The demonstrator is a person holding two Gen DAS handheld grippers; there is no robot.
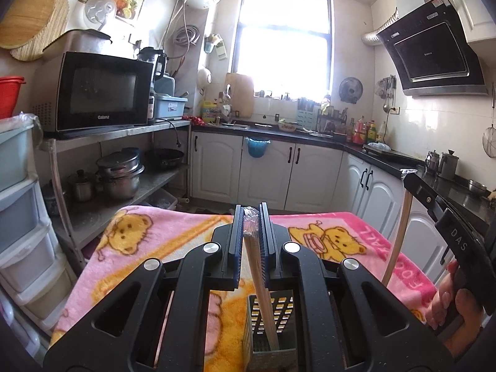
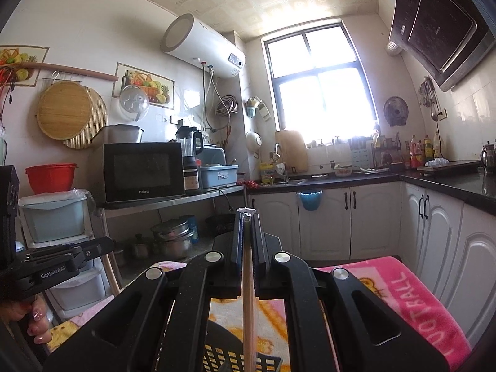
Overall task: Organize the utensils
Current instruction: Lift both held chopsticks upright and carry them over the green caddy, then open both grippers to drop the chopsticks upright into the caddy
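My left gripper point(image 1: 251, 214) is shut on a plastic-wrapped pair of wooden chopsticks point(image 1: 259, 282); their lower end stands inside a grey perforated utensil holder point(image 1: 269, 325) on the pink cartoon blanket point(image 1: 148, 241). My right gripper point(image 2: 247, 215) is shut on a second wrapped pair of chopsticks point(image 2: 248, 310), held upright above a black perforated holder point(image 2: 223, 356). The right gripper also shows in the left wrist view point(image 1: 409, 175), holding its chopsticks point(image 1: 400, 232) over the blanket's right side. The left gripper's body shows at the left of the right wrist view point(image 2: 62, 260).
The blanket covers a table in a kitchen. A metal shelf with a microwave point(image 1: 99, 93) and pots point(image 1: 121, 170) stands to the left, beside plastic drawers point(image 1: 21, 217). White cabinets point(image 1: 266, 167) under a dark counter point(image 1: 387, 158) run behind and to the right.
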